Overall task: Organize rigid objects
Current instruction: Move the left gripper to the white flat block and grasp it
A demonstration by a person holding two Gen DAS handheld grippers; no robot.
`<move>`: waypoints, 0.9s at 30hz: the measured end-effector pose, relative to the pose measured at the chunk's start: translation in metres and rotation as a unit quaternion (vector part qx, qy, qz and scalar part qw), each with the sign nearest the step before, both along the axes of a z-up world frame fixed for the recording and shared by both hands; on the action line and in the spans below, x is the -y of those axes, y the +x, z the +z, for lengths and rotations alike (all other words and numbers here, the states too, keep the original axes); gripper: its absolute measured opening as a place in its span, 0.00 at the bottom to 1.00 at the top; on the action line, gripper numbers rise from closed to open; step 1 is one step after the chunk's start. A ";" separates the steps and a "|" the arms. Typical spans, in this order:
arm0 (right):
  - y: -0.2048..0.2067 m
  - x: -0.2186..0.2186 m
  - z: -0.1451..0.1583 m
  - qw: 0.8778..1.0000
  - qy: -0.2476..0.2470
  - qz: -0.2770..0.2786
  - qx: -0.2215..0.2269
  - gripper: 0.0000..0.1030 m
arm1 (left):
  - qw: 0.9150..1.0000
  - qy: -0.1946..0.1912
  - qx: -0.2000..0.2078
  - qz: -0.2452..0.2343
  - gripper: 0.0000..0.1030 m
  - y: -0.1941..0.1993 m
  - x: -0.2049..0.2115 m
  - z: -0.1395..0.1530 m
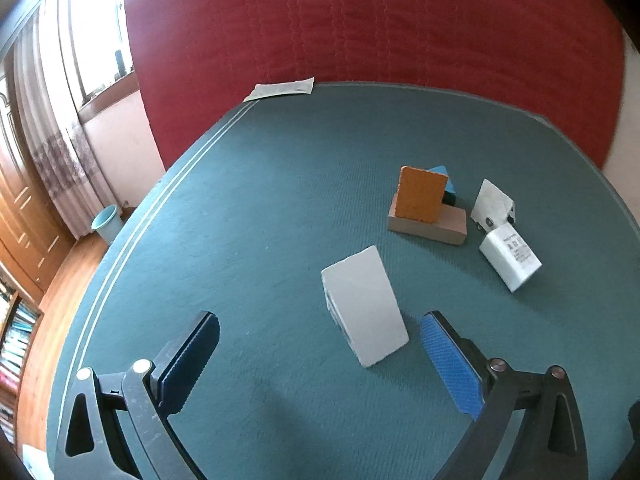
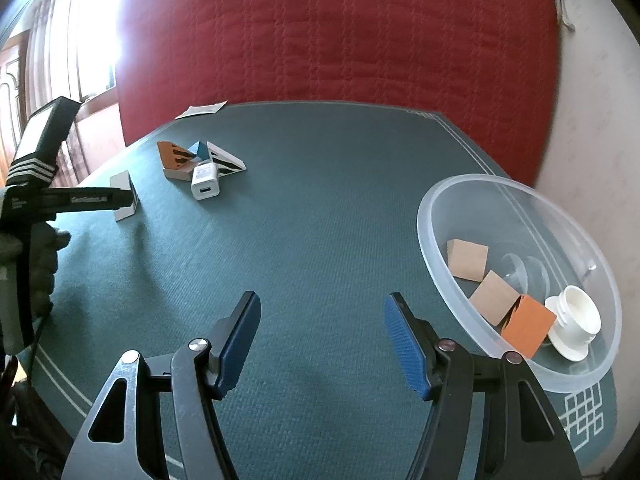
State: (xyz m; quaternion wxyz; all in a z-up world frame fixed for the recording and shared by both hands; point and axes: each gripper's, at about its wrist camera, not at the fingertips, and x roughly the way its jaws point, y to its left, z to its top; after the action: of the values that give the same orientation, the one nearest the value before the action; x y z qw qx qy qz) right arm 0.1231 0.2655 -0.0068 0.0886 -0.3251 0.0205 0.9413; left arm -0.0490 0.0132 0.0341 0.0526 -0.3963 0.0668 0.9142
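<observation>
A pale grey block (image 1: 364, 304) stands tilted on the green table mat (image 1: 240, 208). My left gripper (image 1: 320, 320) is open around it, with a gap between each pad and the block. Farther off, an orange block (image 1: 420, 196) stands on a flat tan block (image 1: 428, 232), with a blue block (image 1: 444, 176) behind. To their right lie a white charger (image 1: 510, 260) and a second white piece (image 1: 492, 200). My right gripper (image 2: 323, 300) is open over bare mat. A clear plastic bowl (image 2: 440, 200) to its right holds two tan blocks, an orange block (image 2: 528, 328) and a white cap (image 2: 572, 320).
A slip of paper (image 1: 280, 90) lies at the table's far edge, against a red quilted cover (image 1: 360, 20). A gloved hand (image 2: 36, 260) holds the left gripper at the left of the right wrist view. A teal bin (image 1: 106, 222) stands on the floor.
</observation>
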 end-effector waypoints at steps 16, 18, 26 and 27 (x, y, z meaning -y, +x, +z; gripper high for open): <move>-0.021 -0.008 0.007 0.999 -0.032 -0.004 0.007 0.64 | 0.999 0.033 0.042 -0.012 0.45 -0.007 0.001 -0.005; -0.027 -0.012 0.010 0.998 -0.056 0.000 0.011 0.64 | 0.998 0.035 0.043 -0.021 0.40 -0.004 0.002 -0.003; -0.061 -0.002 0.028 0.995 -0.095 0.032 0.013 0.64 | 0.998 0.041 0.028 -0.047 0.35 0.008 0.015 0.004; -0.066 0.001 0.029 0.995 -0.094 0.036 0.013 0.64 | 0.998 0.042 0.027 -0.049 0.33 0.009 0.017 0.005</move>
State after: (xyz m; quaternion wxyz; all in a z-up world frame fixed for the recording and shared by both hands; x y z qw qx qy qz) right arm 0.0575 0.2643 0.0225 0.0238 -0.3444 0.0960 0.9336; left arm -0.0402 -0.0033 0.0394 0.1154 -0.4143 0.0462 0.9016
